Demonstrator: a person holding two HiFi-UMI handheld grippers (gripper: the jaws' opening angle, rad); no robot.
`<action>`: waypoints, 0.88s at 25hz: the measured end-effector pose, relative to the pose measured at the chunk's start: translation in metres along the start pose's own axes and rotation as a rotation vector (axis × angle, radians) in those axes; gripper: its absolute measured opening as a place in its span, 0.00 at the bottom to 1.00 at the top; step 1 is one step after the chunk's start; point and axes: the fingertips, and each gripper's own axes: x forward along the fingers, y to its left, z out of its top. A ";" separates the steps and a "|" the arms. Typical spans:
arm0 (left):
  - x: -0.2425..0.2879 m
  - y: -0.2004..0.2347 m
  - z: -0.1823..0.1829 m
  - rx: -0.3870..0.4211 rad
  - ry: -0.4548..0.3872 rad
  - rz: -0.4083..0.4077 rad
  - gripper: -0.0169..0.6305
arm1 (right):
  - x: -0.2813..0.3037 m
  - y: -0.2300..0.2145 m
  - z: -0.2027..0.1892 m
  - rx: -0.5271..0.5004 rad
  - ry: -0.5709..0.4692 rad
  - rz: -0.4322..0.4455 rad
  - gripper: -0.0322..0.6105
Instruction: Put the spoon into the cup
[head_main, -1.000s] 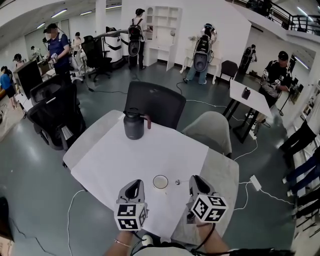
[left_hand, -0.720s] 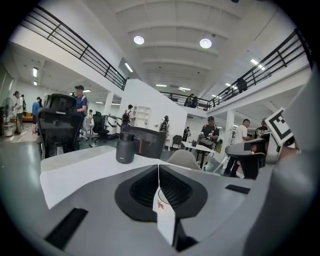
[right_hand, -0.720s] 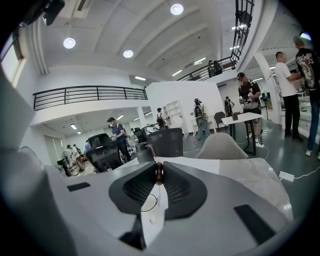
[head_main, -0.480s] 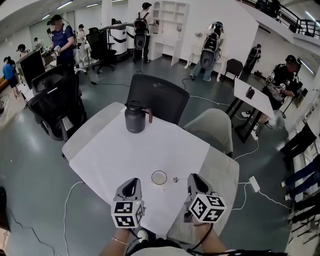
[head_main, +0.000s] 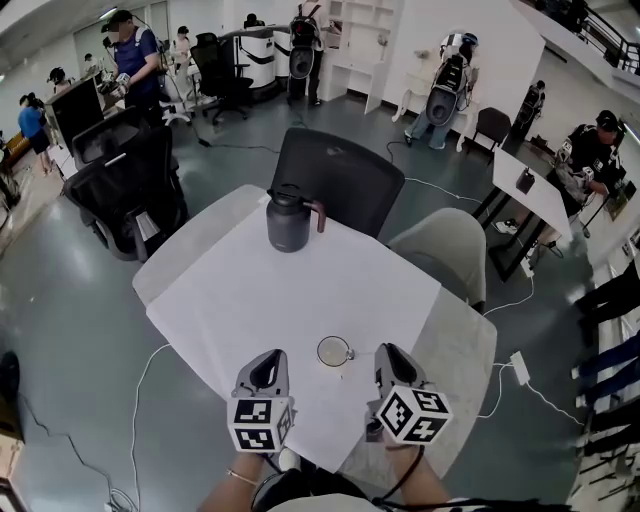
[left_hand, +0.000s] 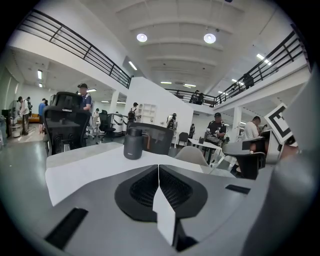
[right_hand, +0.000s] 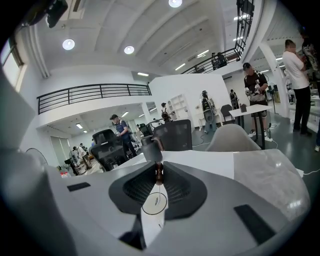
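Observation:
A small white cup stands on the white table near its front edge. The spoon shows as a small dark piece at the cup's right rim. In the right gripper view my right gripper is shut on the spoon's brown handle. A thin stem runs down from the handle toward the cup's ring below the jaws. In the head view that right gripper sits just right of the cup. My left gripper is left of the cup and apart from it. Its jaws are shut with nothing in them.
A dark jug with a brown handle stands at the table's far side. Behind the table are a dark chair and a grey chair. Black office chairs stand to the left. A cable and power strip lie on the floor at right.
The spoon in my right gripper has moved left, from a gap beside the cup to its right rim. The head view has shifted a little; the left gripper keeps its place.

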 end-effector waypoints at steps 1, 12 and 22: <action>0.001 0.002 -0.002 -0.002 0.005 0.002 0.06 | 0.003 0.000 -0.003 0.002 0.007 0.001 0.15; 0.014 0.010 -0.029 -0.036 0.042 -0.002 0.06 | 0.029 0.001 -0.032 0.013 0.076 -0.003 0.15; 0.031 0.026 -0.050 -0.052 0.082 0.012 0.06 | 0.047 -0.002 -0.057 0.022 0.133 -0.016 0.15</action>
